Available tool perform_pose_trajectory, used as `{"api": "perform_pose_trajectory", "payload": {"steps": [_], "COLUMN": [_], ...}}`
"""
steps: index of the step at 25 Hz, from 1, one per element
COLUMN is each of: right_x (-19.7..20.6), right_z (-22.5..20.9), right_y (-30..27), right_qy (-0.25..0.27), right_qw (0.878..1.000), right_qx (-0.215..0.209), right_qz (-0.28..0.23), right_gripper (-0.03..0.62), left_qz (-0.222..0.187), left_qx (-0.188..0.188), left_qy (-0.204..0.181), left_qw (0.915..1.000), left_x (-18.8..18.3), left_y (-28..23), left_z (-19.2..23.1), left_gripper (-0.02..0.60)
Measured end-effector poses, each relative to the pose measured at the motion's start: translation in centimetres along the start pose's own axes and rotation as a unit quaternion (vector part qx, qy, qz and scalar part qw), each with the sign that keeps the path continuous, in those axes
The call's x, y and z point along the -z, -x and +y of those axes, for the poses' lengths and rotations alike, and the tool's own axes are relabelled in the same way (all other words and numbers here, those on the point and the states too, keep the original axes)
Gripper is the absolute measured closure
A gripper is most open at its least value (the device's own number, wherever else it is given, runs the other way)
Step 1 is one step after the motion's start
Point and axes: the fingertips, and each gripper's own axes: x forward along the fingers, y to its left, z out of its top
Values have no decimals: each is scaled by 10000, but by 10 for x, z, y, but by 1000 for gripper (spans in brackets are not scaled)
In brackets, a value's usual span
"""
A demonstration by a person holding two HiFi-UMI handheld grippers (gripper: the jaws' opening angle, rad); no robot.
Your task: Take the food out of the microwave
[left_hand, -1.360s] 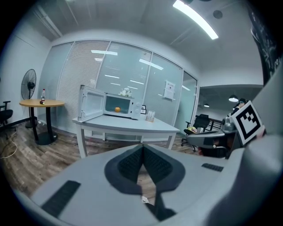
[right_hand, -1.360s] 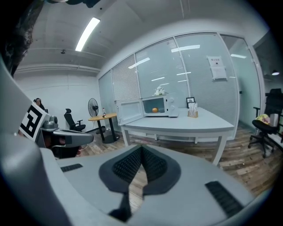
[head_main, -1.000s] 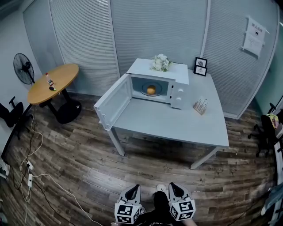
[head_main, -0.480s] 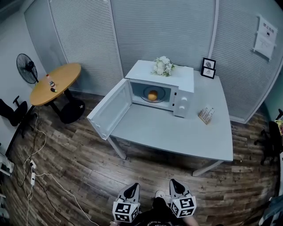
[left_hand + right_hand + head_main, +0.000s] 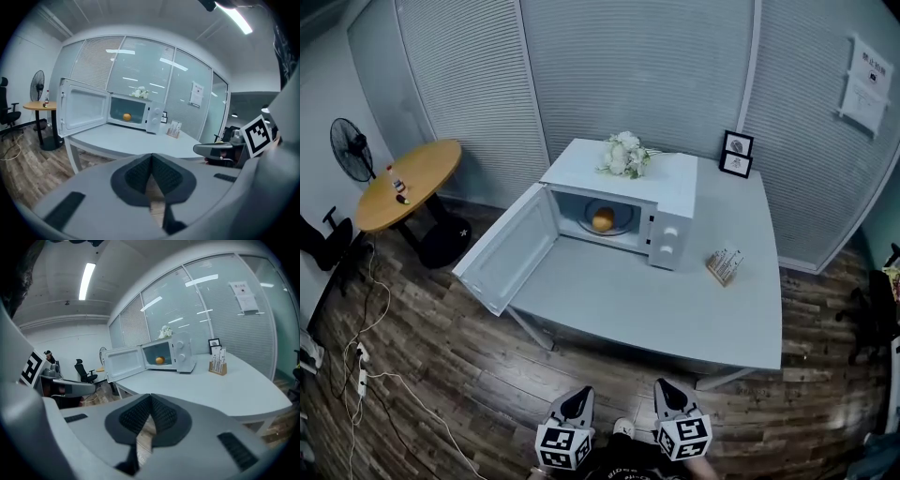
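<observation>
A white microwave stands on the white table, its door swung wide open to the left. Inside, an orange round piece of food rests on the glass plate; it also shows in the left gripper view and the right gripper view. Both grippers are at the bottom of the head view, well short of the table. My left gripper is shut and empty. My right gripper is shut and empty too.
White flowers lie on top of the microwave. Two photo frames and a small wooden holder stand on the table's right side. A round wooden table, a fan and floor cables are at the left.
The table and microwave have shifted left and grown larger in the head view as the person walks toward them. Both grippers stay shut at the bottom of the view.
</observation>
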Motion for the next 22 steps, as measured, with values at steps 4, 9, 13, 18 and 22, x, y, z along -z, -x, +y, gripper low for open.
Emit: {"api": "perform_pose_trajectory", "payload": {"steps": [4,9,13,18,22], "right_x": [-8,-10,-15,-21,-26], "right_z": [-17,-26,-27,-35,-44], "right_y": [-8,-15,-21,-32,-46], "right_qy": [83,73,135,122,87], "right_qw": [9999,9999,9998,9999,9998], "right_qx": [-74,-120,-116,-7,157], "right_qz": [35,74,65,41,55], "right_gripper": [591,591,591,591,591], "left_qz": [-117,-59,-111,-75,-47], "left_qx": [-136,-113,-196,-70,141], "left_qy": [-82,-55,-83,-194,-252], "left_qw": [9998,9999,9997,9998,9996], "left_x": [-7,-11,-14,-16,-23], "left_y": [-19,-34,-41,-58,-77], "left_z": [-5,-9,-3,2,8], "left_gripper": [574,574,574,574,574]}}
